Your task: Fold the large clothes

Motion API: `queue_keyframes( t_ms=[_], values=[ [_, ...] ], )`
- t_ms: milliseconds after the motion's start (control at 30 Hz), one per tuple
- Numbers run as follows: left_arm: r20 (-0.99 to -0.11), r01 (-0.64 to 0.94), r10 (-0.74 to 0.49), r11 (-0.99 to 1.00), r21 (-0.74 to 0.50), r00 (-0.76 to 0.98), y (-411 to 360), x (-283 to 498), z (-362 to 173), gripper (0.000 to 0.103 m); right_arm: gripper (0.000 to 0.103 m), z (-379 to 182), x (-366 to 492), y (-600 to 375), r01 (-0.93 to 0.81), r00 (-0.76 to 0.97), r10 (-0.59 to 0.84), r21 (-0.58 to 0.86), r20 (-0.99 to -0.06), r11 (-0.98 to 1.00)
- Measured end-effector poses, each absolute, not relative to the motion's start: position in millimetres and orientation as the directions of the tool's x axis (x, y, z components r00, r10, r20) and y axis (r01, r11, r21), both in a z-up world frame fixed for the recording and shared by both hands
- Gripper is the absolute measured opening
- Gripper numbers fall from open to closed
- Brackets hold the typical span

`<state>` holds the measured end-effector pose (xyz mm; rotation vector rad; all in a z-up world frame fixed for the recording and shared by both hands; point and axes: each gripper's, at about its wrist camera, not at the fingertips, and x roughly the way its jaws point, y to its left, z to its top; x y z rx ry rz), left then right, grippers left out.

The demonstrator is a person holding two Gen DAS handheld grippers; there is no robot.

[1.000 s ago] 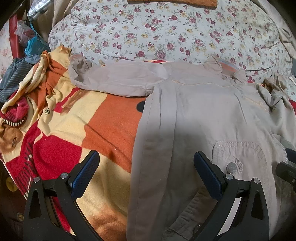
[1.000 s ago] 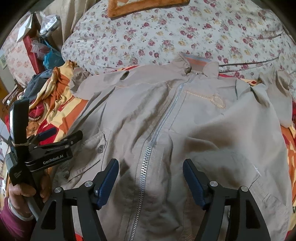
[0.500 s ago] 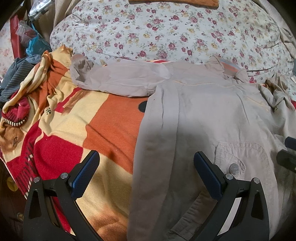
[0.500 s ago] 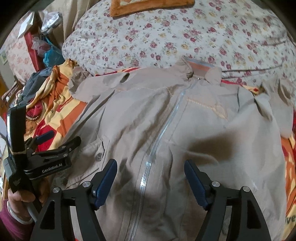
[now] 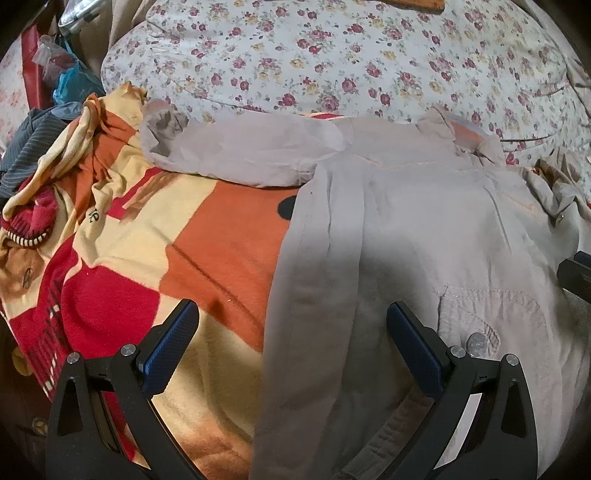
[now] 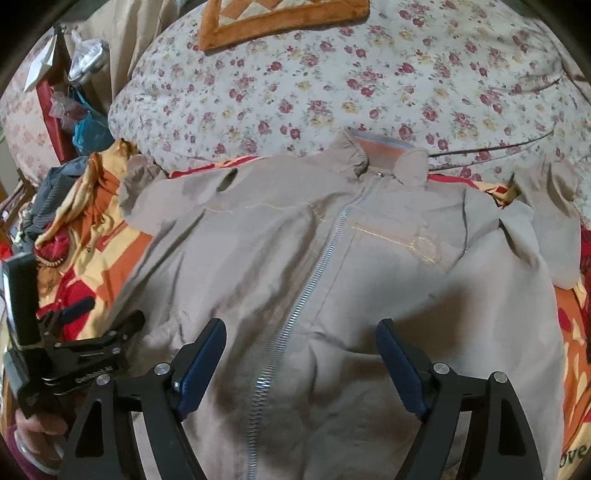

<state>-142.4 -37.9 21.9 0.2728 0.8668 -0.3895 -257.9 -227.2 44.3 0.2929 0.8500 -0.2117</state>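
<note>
A large beige zip jacket [image 6: 332,266] lies front up on the bed, zipper closed, collar at the far end. Its left sleeve [image 5: 236,155] stretches out sideways over the blanket; its right sleeve [image 6: 546,218] lies crumpled at the right. My left gripper [image 5: 291,347] is open and empty, hovering over the jacket's left side edge [image 5: 291,295]. It also shows in the right wrist view [image 6: 85,325] at the lower left. My right gripper [image 6: 301,358] is open and empty above the lower part of the zipper [image 6: 295,314].
An orange, red and yellow blanket [image 5: 147,236] covers the bed under the jacket. A floral quilt [image 6: 332,88] is piled behind the collar, with an orange cushion [image 6: 280,18] on top. Dark clothes and bags [image 5: 40,122] sit at the far left.
Both grippers have drawn back a little toward the jacket's hem and risen slightly, so more of the quilt shows. Both stay open. The jacket has not moved.
</note>
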Motion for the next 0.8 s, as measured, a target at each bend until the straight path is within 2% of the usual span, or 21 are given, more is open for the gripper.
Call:
queue_keyframes(
  t_ms=[533,800],
  values=[
    [-0.794,0.44,-0.231,0.897,0.05,0.562,-43.0,-137.7,14.1,0.102,0.081,24.0,-259.2,-259.8,0.366,0.635,-0.072,0.217,-0.769,0.905],
    [-0.787,0.399,-0.273,0.916,-0.038,0.553,-27.4,-117.9,32.7,0.102,0.082,21.3,-257.3,-259.0,0.359,0.636,-0.079,0.203,-0.767,0.911]
  ],
)
